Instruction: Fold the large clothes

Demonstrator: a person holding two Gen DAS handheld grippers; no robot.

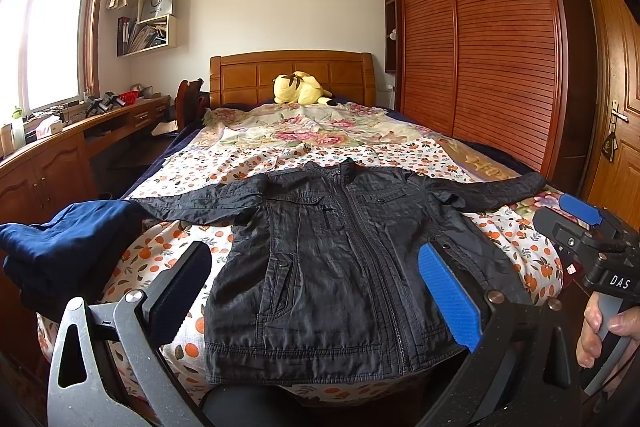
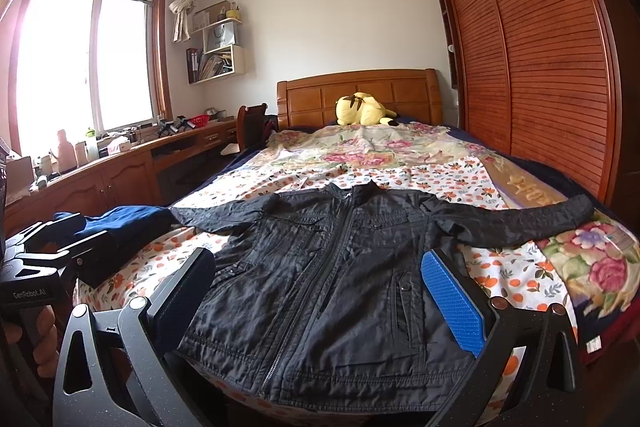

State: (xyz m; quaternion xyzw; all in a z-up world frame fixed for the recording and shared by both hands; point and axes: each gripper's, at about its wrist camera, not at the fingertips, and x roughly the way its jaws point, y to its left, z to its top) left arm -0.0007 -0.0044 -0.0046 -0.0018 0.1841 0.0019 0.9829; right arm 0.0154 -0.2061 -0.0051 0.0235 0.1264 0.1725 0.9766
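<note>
Both wrist views at bed's foot, facing headboard (image 1: 290, 75), sharing the jacket (image 2: 332, 279)

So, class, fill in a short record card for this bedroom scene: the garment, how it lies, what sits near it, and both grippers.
garment: black jacket, zipped
lay: flat on the bed, front up, sleeves spread, collar toward the headboard
beside it: folded navy garment, at the left sleeve's end
by headboard: yellow plush toy
left gripper: open, above the hem, holding nothing
right gripper: open, holding nothing
folding: not yet begun

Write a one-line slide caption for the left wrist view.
Open left gripper above a black jacket spread flat on the floral bed.
</note>
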